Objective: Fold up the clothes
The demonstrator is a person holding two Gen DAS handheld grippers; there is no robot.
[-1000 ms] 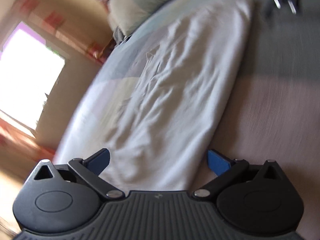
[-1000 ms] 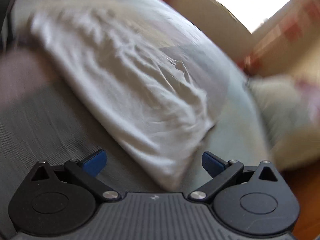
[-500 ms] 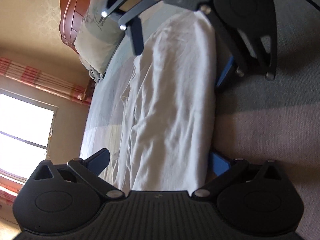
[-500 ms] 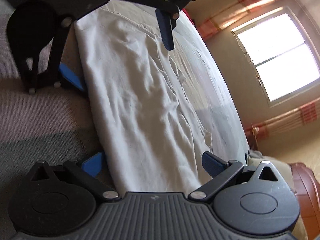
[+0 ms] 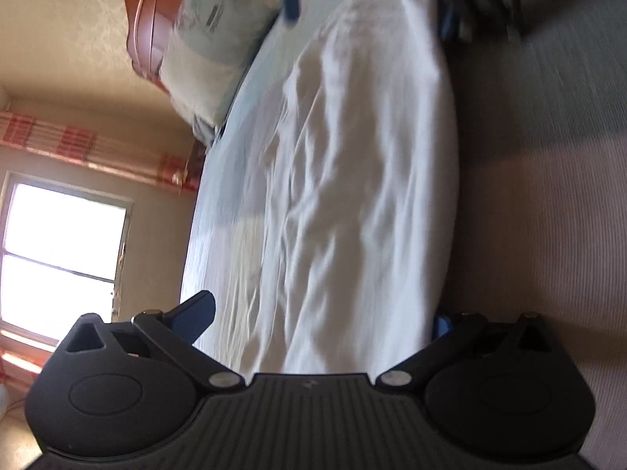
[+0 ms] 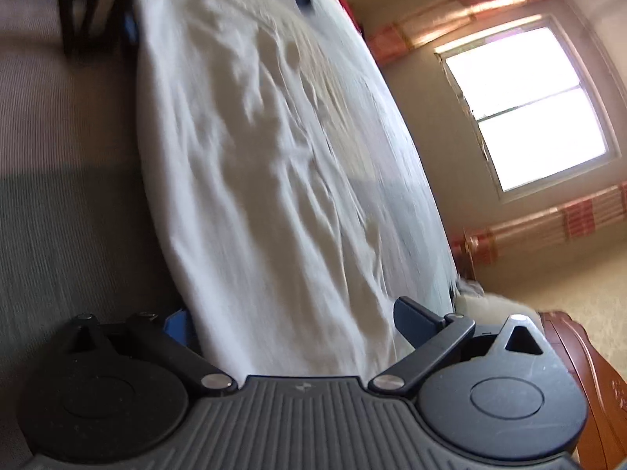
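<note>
Both wrist views blurred, details soft. White garment (image 5: 364, 180) lies stretched out as a long, wrinkled strip on the bed (image 5: 548, 196), which has a grey-beige ribbed cover on one side and a pale blue sheet (image 5: 235, 196) on the other. Left hand-held gripper (image 5: 325, 323) sits at one end of the strip, jaws spread wide, cloth end running between them and under the body; one blue finger pad (image 5: 196, 317) is clear of the cloth on the sheet side, the other pad (image 5: 442, 327) just peeks out at the cloth's edge on the cover side. No clamp on the fabric visible. Right hand-held gripper (image 6: 298, 323) is at the opposite end, same posture: jaws wide apart, garment (image 6: 266, 164) passing between, dark pad (image 6: 409, 315) on the sheet side touching or just over the cloth edge, blue pad (image 6: 176, 325) mostly hidden behind the cloth on the cover side. Each camera sees the other gripper at the far end of the strip, top of frame, cropped and smeared: right one (image 5: 368, 0) in the left view, left one (image 6: 215, 4) in the right view, fingers on either side of the cloth. Background: pillow (image 5: 211, 51) against a reddish wooden headboard (image 5: 145, 19), bright window (image 6: 525, 105), red-striped curtains (image 6: 450, 11).
</note>
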